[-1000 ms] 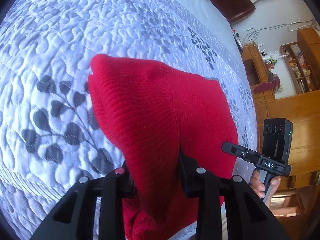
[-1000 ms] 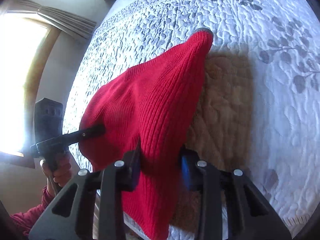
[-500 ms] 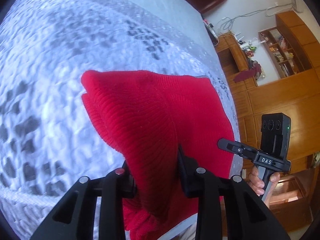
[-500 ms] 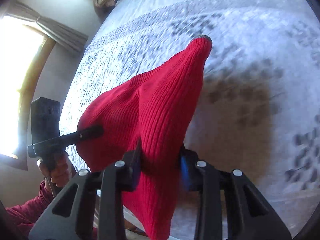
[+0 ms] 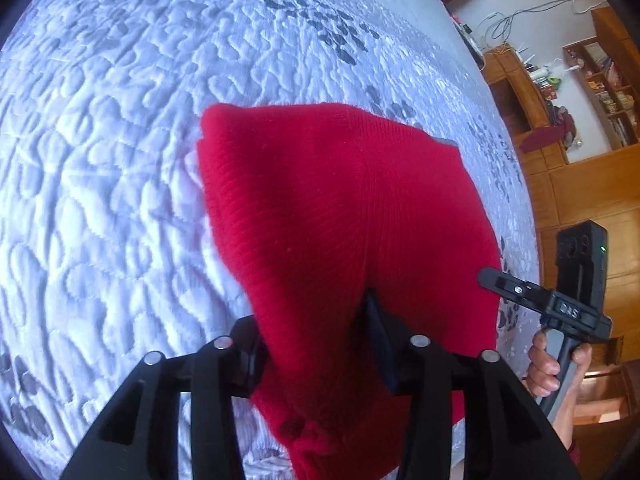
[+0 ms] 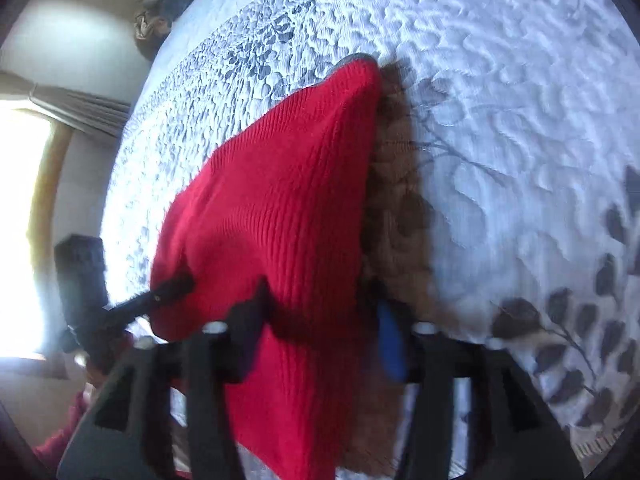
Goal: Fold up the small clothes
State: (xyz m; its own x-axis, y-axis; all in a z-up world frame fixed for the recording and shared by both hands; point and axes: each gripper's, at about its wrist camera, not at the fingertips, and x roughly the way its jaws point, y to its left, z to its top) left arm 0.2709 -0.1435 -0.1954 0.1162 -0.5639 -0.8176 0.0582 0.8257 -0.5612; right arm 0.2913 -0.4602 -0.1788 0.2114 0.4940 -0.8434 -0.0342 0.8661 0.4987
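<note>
A red knit garment (image 5: 340, 208) hangs between both grippers, and its far end reaches the white quilted bedspread (image 5: 120, 120). My left gripper (image 5: 316, 332) has the near edge between its fingers. Its jaws are opening, and the right-hand pad stands just off the cloth. In the right wrist view the garment (image 6: 288, 208) runs from my right gripper (image 6: 324, 320) up to a grey-trimmed tip. Those jaws are opening too, with a gap between the cloth and the blue pad (image 6: 392, 344). Each gripper shows in the other's view, at the cloth's side edge.
The bedspread (image 6: 520, 80), patterned with grey leaves, fills most of both views. Wooden shelves and cabinets (image 5: 580, 92) stand past the bed's right edge. A bright window (image 6: 20, 220) and a pile of clothes (image 6: 160, 20) lie to the left. A hand (image 5: 548, 364) holds the right gripper's handle.
Both grippers have travelled across the bed with the red garment. Their jaws now stand visibly wider around the cloth than in the earlier frames.
</note>
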